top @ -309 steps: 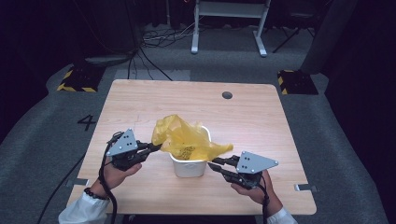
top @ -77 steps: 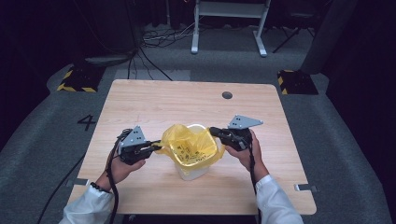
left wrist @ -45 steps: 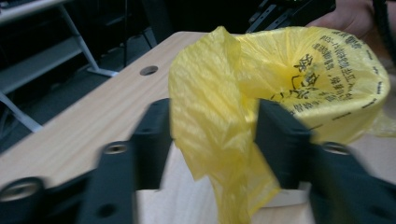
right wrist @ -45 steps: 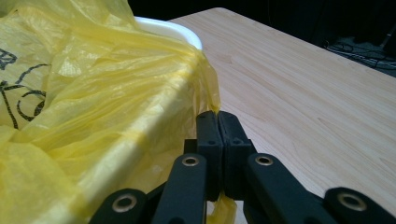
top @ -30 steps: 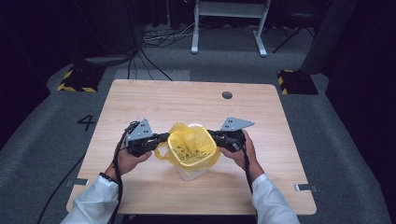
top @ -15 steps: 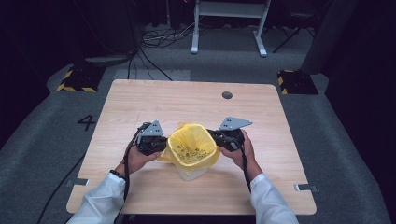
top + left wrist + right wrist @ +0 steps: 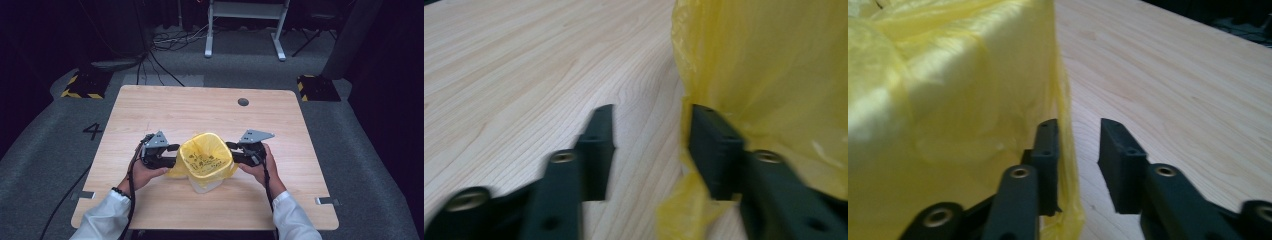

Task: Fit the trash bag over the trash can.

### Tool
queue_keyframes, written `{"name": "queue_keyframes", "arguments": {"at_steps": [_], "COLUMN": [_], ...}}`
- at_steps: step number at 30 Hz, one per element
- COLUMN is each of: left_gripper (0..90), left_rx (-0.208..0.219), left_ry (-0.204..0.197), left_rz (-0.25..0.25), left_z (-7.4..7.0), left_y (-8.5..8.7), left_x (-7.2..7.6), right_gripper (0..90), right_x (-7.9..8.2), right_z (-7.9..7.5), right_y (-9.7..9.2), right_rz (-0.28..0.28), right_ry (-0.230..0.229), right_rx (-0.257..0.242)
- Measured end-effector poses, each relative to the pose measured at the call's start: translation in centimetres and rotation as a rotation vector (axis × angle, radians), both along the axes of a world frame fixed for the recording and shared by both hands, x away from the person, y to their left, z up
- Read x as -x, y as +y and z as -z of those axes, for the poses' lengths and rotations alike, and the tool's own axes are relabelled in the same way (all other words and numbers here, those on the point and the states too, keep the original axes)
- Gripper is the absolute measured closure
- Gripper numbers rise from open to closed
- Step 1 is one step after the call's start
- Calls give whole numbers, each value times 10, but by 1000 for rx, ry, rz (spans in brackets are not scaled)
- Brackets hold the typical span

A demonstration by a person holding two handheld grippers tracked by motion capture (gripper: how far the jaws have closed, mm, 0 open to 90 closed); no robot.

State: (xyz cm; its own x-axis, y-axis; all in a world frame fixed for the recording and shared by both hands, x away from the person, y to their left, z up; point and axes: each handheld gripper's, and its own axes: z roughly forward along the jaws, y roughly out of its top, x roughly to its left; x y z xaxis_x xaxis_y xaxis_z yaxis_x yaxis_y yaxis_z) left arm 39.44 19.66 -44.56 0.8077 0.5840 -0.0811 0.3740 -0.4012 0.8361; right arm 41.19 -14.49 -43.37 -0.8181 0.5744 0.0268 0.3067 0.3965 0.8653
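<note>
Left gripper (image 7: 172, 161) and right gripper (image 7: 231, 151), jaws just opening and parted, flank yellow bin liner (image 7: 206, 155) cuffed over white bin (image 7: 206, 186), film released for seating.

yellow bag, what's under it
A white bin stands inside the yellow bag; its base shows below the plastic, resting on the table. The bag's folded-over edge covers the bin's rim and upper walls.
</note>
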Motion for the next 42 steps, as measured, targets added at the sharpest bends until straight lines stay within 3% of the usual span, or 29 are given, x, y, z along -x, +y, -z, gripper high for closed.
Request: {"name": "queue_keyframes", "arguments": {"at_steps": [3,8,12,15,18,21,23,25,27,29,31,34,36,39,40,42], "left_gripper": [339,303,294,295,298,382,495,563,672,745,817,900,900,900,900,900], "left_rx": [56,50,27,11,10,-21,-32,-65,-84,-93,-85,-93,-107,-127,-132,-133], "left_ry": [-29,-83,-117,-148,-180,-237,-258,-277,-286,-284,-274,-275,-274,-267,-264,-260], "left_rz": [-8,55,114,139,160,180,207,228,251,253,255,259,267,282,281,278], "left_z": [-7,-10,-9,-14,-19,-22,-23,-23,-23,-23,-22,-22,-21,-18,-17,-15], "left_y": [17,27,17,3,-10,-22,-26,-29,-31,-31,-30,-31,-32,-35,-36,-36], "left_x": [13,40,53,55,53,53,55,56,58,58,57,56,56,55,55,55], "right_gripper": [518,436,404,377,319,302,292,279,276,313,311,369,411,409,406,397], "right_x": [5,16,27,31,30,28,29,32,35,39,41,46,52,60,65,75], "right_z": [-6,-15,-19,-22,-23,-27,-31,-35,-38,-41,-43,-48,-50,-51,-51,-48], "right_y": [-13,-37,-50,-52,-46,-40,-36,-31,-26,-23,-24,-32,-37,-43,-44,-43], "right_rz": [49,91,78,33,17,58,126,146,141,127,151,173,142,85,44,-24], "right_ry": [-29,-65,-84,-88,-75,-85,-118,-140,-151,-158,-177,-173,-192,-206,-211,-215], "right_rx": [-23,-47,-66,-92,-52,-26,35,102,134,137,131,79,69,15,6,25]}}
